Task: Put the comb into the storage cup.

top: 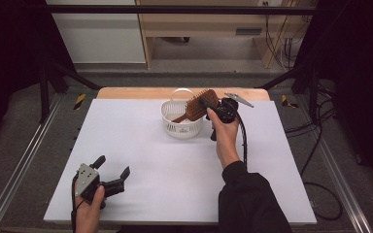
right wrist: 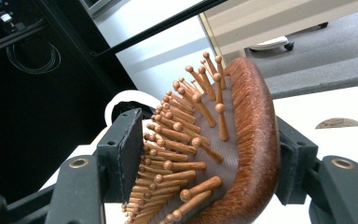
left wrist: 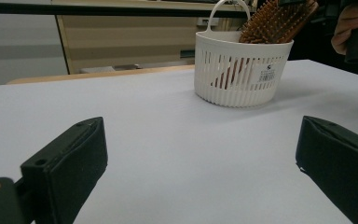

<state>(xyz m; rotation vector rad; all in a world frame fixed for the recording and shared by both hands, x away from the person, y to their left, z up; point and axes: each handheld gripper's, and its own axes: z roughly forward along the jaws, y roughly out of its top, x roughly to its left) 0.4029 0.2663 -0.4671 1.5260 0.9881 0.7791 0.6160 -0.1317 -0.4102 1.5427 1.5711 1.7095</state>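
Room: a dim bay with black frame posts at the sides, pale wooden cabinets at the back and cables trailing on the grey floor at the right.
Desk: the desk [top: 141, 160] was a wooden top under a white sheet, bare but for the basket at the far middle.
Basket: a small white slotted basket [top: 180, 127] with a hoop handle stood upright at the far middle of the desk, well apart from the left claw.
Hairbrush: a brown wooden hairbrush [top: 197, 106] with peg bristles lay slanted over the basket, its handle end down inside and its paddle head up over the far right rim; its long axis ran from low left to high right in the high view.
Right claw: the right claw [top: 209, 104] was clenched on the head of the hairbrush, one jaw against the bristle face and the other against the smooth back, as its own view showed.
Left claw: the left claw [top: 112, 170] sat released near the desk's front left corner, jaws wide apart with nothing between them, pointing toward the basket.
Key relation: the hairbrush sat straight between the right claw's jaws and half in the basket, so the right hand was by far the nearer.
Judgement: the next move probably turned on that slant, either lowering the head into the basket or lifting the handle clear of the rim.
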